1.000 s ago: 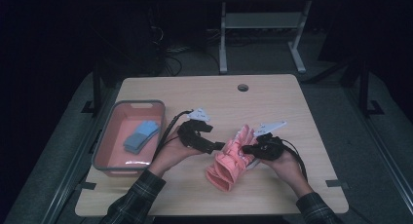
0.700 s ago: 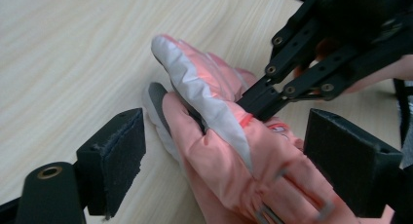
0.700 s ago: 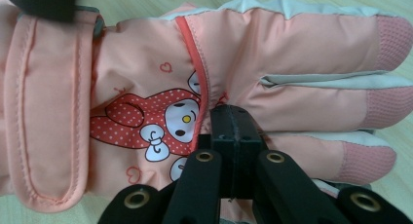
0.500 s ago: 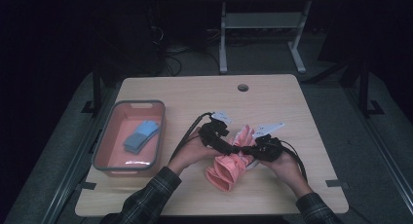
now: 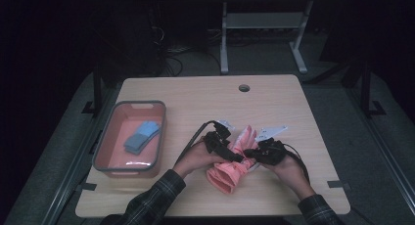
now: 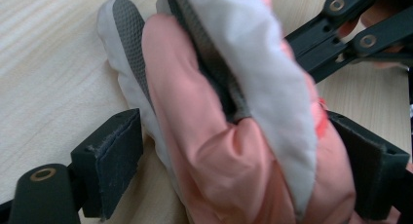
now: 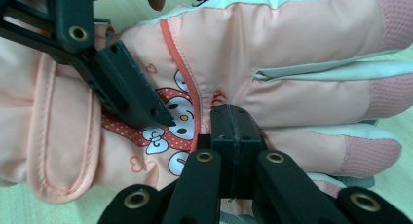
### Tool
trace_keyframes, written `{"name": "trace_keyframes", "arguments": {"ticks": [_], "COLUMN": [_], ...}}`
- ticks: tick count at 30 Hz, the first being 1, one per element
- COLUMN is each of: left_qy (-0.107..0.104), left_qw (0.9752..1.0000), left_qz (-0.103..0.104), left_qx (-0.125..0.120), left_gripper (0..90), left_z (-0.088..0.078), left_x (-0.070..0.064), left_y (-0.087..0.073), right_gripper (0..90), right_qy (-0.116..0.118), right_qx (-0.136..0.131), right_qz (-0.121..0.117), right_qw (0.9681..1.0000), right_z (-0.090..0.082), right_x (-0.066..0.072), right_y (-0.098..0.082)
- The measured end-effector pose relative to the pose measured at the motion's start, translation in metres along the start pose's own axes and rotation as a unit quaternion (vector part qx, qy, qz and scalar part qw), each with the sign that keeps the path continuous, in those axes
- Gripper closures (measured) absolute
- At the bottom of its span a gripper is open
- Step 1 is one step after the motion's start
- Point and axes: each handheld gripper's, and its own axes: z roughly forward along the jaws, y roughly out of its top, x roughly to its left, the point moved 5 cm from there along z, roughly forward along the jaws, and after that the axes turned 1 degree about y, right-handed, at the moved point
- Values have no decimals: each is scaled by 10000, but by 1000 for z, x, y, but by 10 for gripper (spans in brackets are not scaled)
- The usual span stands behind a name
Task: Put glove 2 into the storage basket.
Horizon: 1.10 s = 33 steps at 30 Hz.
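Note:
A pink glove (image 5: pixel 229 175) with white and grey patches and a cartoon print lies near the table's front, between both hands. My left gripper (image 5: pixel 234 155) reaches in from the left. In the left gripper view, my left gripper (image 6: pixel 243 165) stands open with its wide jaws on either side of the glove (image 6: pixel 234 151). My right gripper (image 5: pixel 250 154) comes in from the right. Its jaws are shut tight at the glove's back (image 7: pixel 292 48), where my right gripper (image 7: pixel 233 118) pinches puckered fabric beside the red seam. One of the left gripper's fingers (image 7: pixel 131 100) rests on the print.
A pink tray (image 5: pixel 102 146) with a grey rim stands at the left of the wooden table and holds a folded blue cloth (image 5: pixel 142 136). A cable hole (image 5: pixel 243 88) sits near the table's far edge. Dark floor and a stand lie beyond.
My left hand has come right and down from beside the tray, and its gripper now straddles the glove. The right gripper and the glove have stayed put.

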Motion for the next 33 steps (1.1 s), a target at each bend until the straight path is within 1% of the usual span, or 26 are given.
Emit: {"name": "trace_keyframes", "arguments": {"ticks": [2, 3, 5, 6, 7, 9, 11, 13, 15, 16, 17, 19, 21, 23, 24, 26, 27, 28, 30, 33], "left_qy": [-80, -105, -91, -93, -84, -117, -176, -189, -264, -266, -261, -247, -289, -388, -442, -471, -473, -447, -429, -376], "left_qw": [9999, 9999, 9999, 9999, 10000, 9999, 9996, 9994, 9991, 9991, 9991, 9991, 9990, 9987, 9985, 9983, 9984, 9985, 9986, 9988], "left_qz": [-67, -67, 8, 8, 12, -22, -71, -45, -92, -36, -38, -9, -38, -140, -155, -176, -162, -154, -152, -164], "left_qx": [6, 19, 72, 63, 36, 86, 195, 274, 310, 320, 329, 335, 331, 283, 274, 282, 282, 290, 256, 262], "left_gripper": [127, 127, 127, 127, 127, 128, 134, 137, 152, 157, 158, 159, 159, 159, 165, 196, 196, 233, 260, 331], "left_z": [2, 3, 3, 4, 4, 6, 10, 11, 13, 14, 15, 16, 16, 16, 16, 16, 16, 16, 16, 15], "left_x": [-1, -1, -2, -3, -4, -4, -6, -8, -9, -10, -11, -14, -14, -14, -14, -14, -15, -15, -16, -15], "left_y": [-2, -2, -3, -3, -3, -4, -5, -6, -6, -6, -6, -5, -5, -5, -6, -6, -6, -6, -7, -8], "right_gripper": [900, 900, 900, 900, 900, 900, 900, 900, 900, 900, 900, 900, 900, 900, 900, 900, 900, 900, 900, 900], "right_qy": [17, 31, 48, 46, 41, 21, 61, 53, 55, 67, 79, 89, 92, 94, 99, 120, 120, 126, 118, 95], "right_qx": [10, 27, 68, 84, 135, 159, 225, 263, 233, 245, 201, 219, 226, 218, 212, 201, 208, 195, 196, 219], "right_qz": [-39, -13, -22, -58, -21, -56, -34, -66, -101, -47, -67, -47, -59, -61, -56, -46, -45, -73, -79, -57], "right_qw": [10000, 10000, 10000, 9999, 9999, 9999, 9997, 9996, 9997, 9997, 9997, 9997, 9997, 9997, 9997, 9997, 9997, 9997, 9997, 9997], "right_z": [-3, -5, -9, -11, -13, -14, -11, -7, -4, -5, -4, -3, -3, -3, -3, -3, -3, -2, -1, 1], "right_x": [0, 1, 2, 2, 4, 4, 5, 6, 7, 7, 7, 8, 8, 7, 7, 7, 7, 7, 6, 7], "right_y": [-2, -2, -4, -6, -7, -9, -11, -12, -12, -13, -14, -15, -15, -15, -15, -15, -15, -15, -15, -13]}}
